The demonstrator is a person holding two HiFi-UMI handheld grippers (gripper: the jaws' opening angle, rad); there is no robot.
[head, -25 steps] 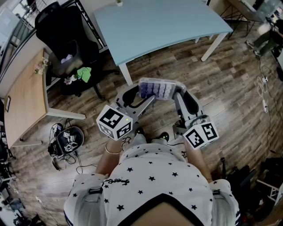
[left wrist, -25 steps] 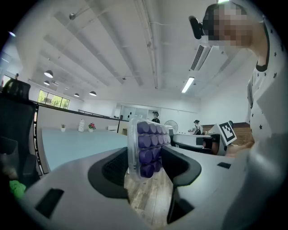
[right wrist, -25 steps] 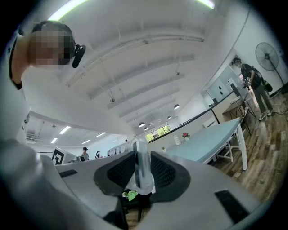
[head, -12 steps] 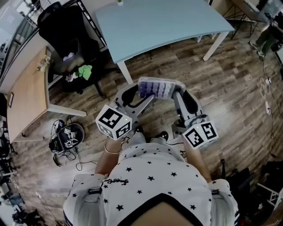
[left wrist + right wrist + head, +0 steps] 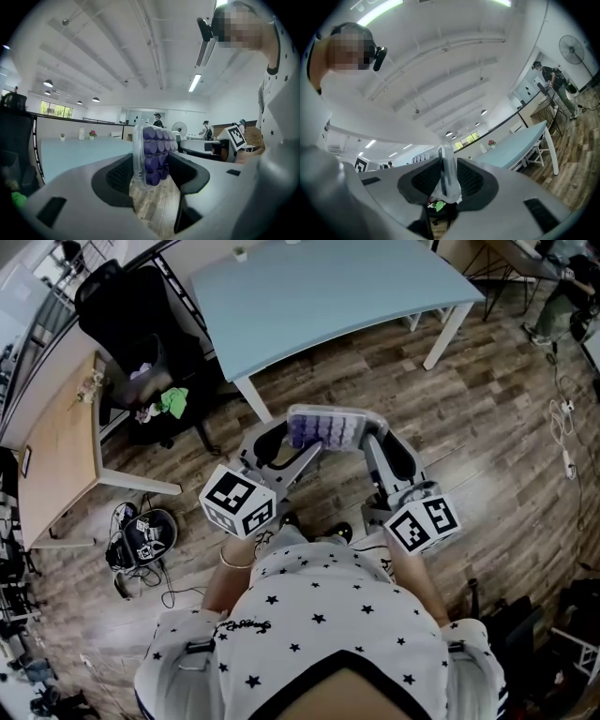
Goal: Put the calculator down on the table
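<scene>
The calculator (image 5: 329,427), purple-keyed in a clear case, hangs over the wooden floor in front of me, short of the light blue table (image 5: 328,296). My left gripper (image 5: 302,440) is shut on its left end and my right gripper (image 5: 372,436) on its right end. In the left gripper view the calculator (image 5: 153,157) stands on edge between the pads, keys facing right, with the table (image 5: 79,154) beyond it. The right gripper view shows only the thin edge of the calculator (image 5: 448,173) clamped between the dark pads.
A black office chair (image 5: 131,324) with clothes on it stands left of the table. A wooden desk (image 5: 56,446) lies further left, with a bag and cables (image 5: 141,538) on the floor beside it. Several people and a fan (image 5: 572,49) are far off.
Both grippers have carried the calculator a little nearer to the blue table. The grip on it looks the same.
</scene>
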